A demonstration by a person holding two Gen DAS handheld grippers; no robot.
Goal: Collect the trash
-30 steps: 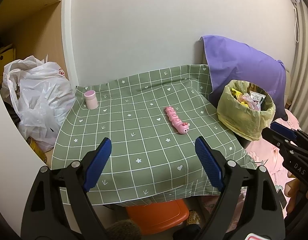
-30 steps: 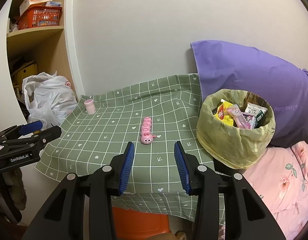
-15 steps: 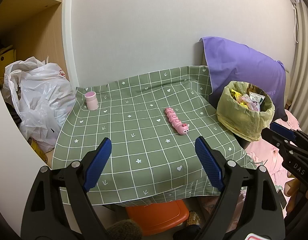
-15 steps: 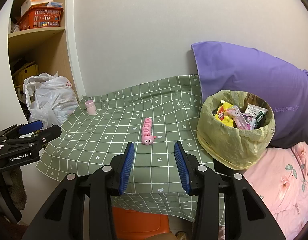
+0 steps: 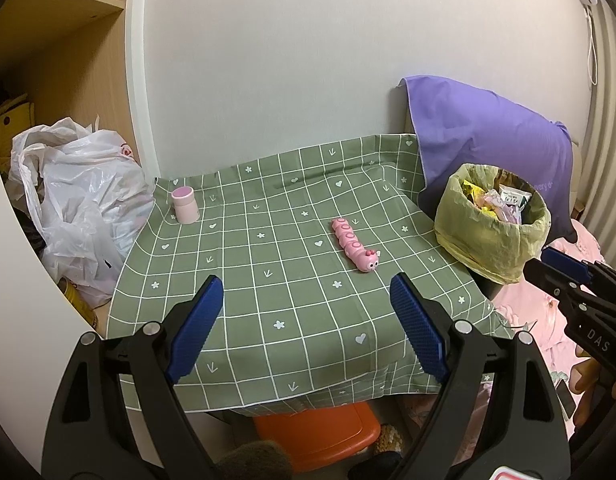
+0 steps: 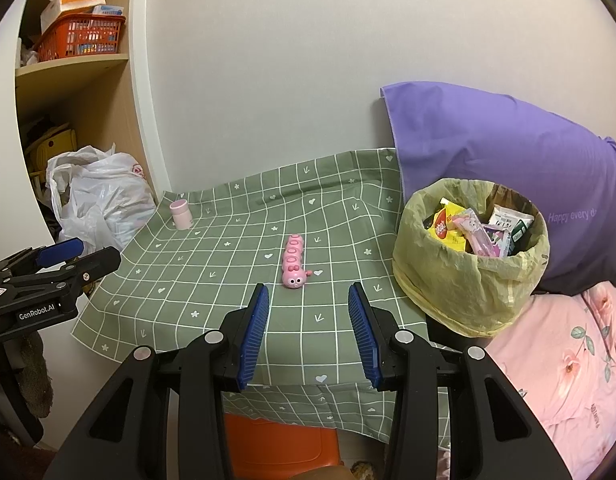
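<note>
Plainly, both the left tongs (image 5: pixel 303 328) and the right tongs (image 6: pixel 308 336) gape empty at the near edge of the green checked worktop (image 5: pixel 267 280); the bin lined with a yellow-green bag (image 6: pixel 468 280) stands right, full of wrappers; only the right view shows the orange shelf basket (image 6: pixel 81 38) whole and the pink floral bed (image 6: pixel 556 360) broadly.

My left gripper (image 5: pixel 303 320) gapes wide over green cloth (image 5: pixel 267 280); pink caterpillar toy (image 5: pixel 354 250) ahead, bin (image 5: pixel 488 236) right, seemingly full.

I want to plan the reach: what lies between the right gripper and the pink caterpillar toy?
Only bare green checked cloth, as the right wrist view shows. The right gripper is open and the caterpillar toy lies just beyond its fingers.
</note>
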